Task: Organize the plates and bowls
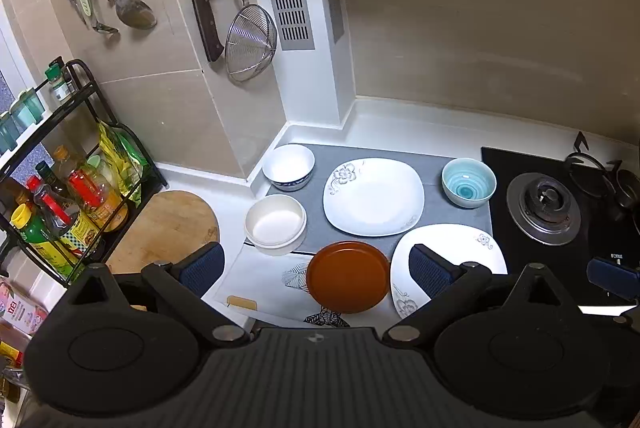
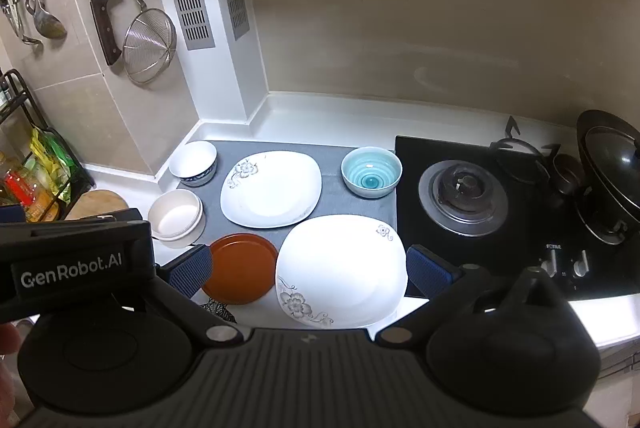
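You held both tongs wide and empty above the near edge of the desk [image 1: 400, 132], angled downward at the crockery. Nothing had been gathered: every piece lay singly, which suggested sorting had not begun.

Left tongs [image 1: 316, 268]: the brown plate [image 1: 348, 278] lay between the fingers as framed, below them and untouched. The near white plate [image 1: 448, 248] sat just right of it, partly behind the right finger. The cream bowl [image 1: 276, 224] stood to the left, just beyond the left finger.

Right tongs [image 2: 308, 270]: the near white plate [image 2: 340, 268] filled the gap between the fingers, not gripped. The brown plate [image 2: 240, 268] lay just left of it, partly behind the left finger.

Farther back on the grey mat [image 1: 432, 168] lay the far white plate [image 1: 374, 196], with the white bowl with a blue band [image 1: 289, 166] to its far left and the teal bowl [image 1: 469, 182] to its right, close to the stove [image 1: 544, 204].

Judgement: the spread layout gave each piece open access. The two matching white plates appeared natural to stack, and the three bowls to nest or group. The stove edge on the right warranted care.
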The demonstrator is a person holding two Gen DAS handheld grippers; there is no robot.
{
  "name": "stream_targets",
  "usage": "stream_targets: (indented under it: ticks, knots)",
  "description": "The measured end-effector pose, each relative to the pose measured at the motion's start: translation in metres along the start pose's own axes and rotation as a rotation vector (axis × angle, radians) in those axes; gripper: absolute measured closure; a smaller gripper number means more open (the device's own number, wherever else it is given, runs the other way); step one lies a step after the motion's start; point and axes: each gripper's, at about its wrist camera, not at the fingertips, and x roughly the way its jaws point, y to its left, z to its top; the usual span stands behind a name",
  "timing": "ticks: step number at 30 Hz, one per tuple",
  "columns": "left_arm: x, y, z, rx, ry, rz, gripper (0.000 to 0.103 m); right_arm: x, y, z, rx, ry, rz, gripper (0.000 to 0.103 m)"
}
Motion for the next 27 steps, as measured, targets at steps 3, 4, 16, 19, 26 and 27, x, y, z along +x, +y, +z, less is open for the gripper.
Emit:
stream_targets:
  ticks: [3, 4, 16, 19, 26, 27]
  knots:
    - [-0.001, -0.002, -0.002, -0.002, 0.008, 0.002, 0.004, 0.0, -0.004, -0.003, 0.002, 0.009, 0.007, 0.0]
    - [-0.001, -0.003, -0.003, 0.001, 0.008, 0.003, 0.004, 0.0, -0.005, -0.004, 0.002, 0.008, 0.008, 0.0]
    - [-0.001, -0.011, -0.007, 0.019, 0.013, -0.001, 0.003, 0.0, -0.016, -0.008, 0.01, 0.013, -0.006, 0.0]
    - [0.001, -0.01, -0.008, 0.02, 0.019, -0.008, 0.002, 0.001, -0.018, -0.009, 0.012, 0.019, -0.005, 0.0]
    - [0.006, -0.008, -0.009, 0.026, 0.023, -0.005, 0.0, 0.005, -0.017, -0.008, 0.012, 0.028, -0.006, 0.0]
    - [0.006, -0.009, -0.01, 0.027, 0.023, -0.004, 0.0, 0.005, -0.016, -0.008, 0.011, 0.028, -0.009, 0.0]
